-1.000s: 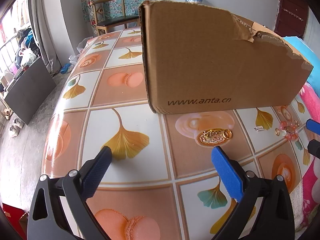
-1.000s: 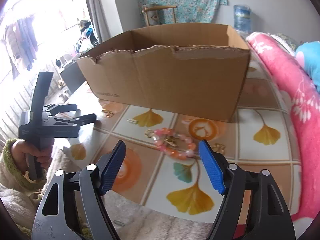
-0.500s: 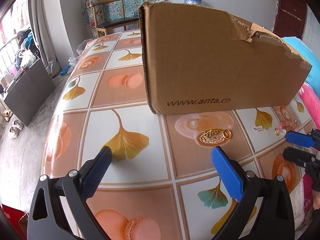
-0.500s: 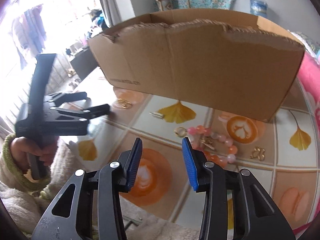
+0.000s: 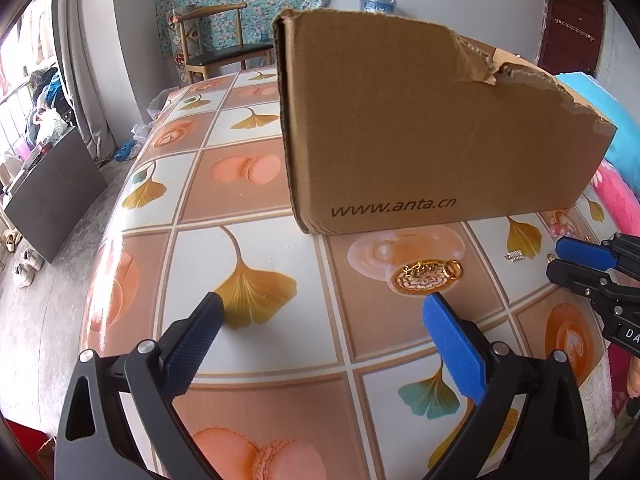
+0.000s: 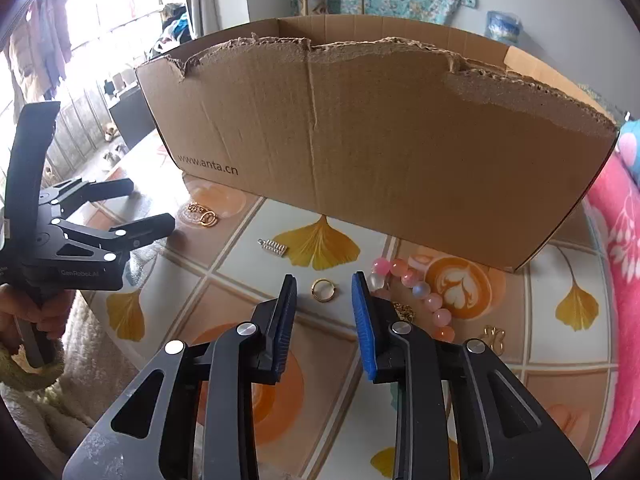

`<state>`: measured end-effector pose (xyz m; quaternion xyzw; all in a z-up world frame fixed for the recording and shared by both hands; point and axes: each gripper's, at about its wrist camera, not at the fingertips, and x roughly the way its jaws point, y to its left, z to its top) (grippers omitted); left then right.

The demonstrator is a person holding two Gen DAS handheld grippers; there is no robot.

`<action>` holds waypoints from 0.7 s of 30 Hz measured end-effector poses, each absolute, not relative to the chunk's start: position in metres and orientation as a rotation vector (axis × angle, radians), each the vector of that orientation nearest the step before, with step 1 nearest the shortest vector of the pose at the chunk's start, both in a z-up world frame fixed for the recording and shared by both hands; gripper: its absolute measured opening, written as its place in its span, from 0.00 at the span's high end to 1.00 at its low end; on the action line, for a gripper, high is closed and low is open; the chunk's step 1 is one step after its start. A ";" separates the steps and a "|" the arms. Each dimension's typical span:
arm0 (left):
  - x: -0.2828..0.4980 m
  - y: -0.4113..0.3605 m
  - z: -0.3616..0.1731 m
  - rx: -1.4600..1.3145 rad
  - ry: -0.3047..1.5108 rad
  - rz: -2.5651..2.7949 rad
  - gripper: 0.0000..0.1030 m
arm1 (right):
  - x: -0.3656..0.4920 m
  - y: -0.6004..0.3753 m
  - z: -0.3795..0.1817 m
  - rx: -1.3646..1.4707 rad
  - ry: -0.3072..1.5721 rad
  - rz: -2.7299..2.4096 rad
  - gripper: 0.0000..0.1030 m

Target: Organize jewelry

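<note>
A torn cardboard box (image 6: 380, 140) stands on the patterned table; it also shows in the left wrist view (image 5: 420, 132). A gold ring (image 6: 322, 290) lies on the table just ahead of my right gripper (image 6: 324, 292), whose jaws are narrowly open either side of it. Beside it lie a pink bead bracelet (image 6: 420, 292), a small silver clip (image 6: 273, 248) and a gold charm (image 6: 493, 336). A gold pendant (image 5: 426, 278) lies just beyond my left gripper (image 5: 320, 308), which is wide open and empty. The right gripper shows at the right edge of the left wrist view (image 5: 560, 258).
A pink blanket (image 6: 616, 240) borders the table on the right. The table edge drops to the floor on the left (image 5: 100, 240). A wooden chair (image 5: 216, 40) stands behind the table. The left gripper shows at the left of the right wrist view (image 6: 152, 208).
My right gripper has moved forward and down towards the gold ring and its jaws have narrowed from wide open. The left gripper has stayed still and open.
</note>
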<state>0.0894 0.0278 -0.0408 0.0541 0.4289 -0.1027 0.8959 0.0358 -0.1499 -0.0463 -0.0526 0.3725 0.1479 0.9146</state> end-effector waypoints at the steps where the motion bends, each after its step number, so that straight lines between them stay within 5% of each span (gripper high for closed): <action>1: 0.089 0.028 -0.041 0.113 0.883 -0.215 0.05 | 0.036 -0.150 -0.047 -0.109 0.767 0.303 0.75; 6: 0.080 0.025 -0.033 0.116 0.834 -0.263 0.09 | 0.039 -0.149 -0.049 -0.105 0.772 0.312 0.89; 11: 0.066 0.007 -0.018 0.123 0.773 -0.379 0.17 | 0.040 -0.154 -0.049 -0.084 0.776 0.324 0.90; 21: 0.074 -0.015 -0.020 0.088 0.817 -0.486 0.72 | 0.040 -0.165 -0.050 -0.038 0.775 0.335 0.91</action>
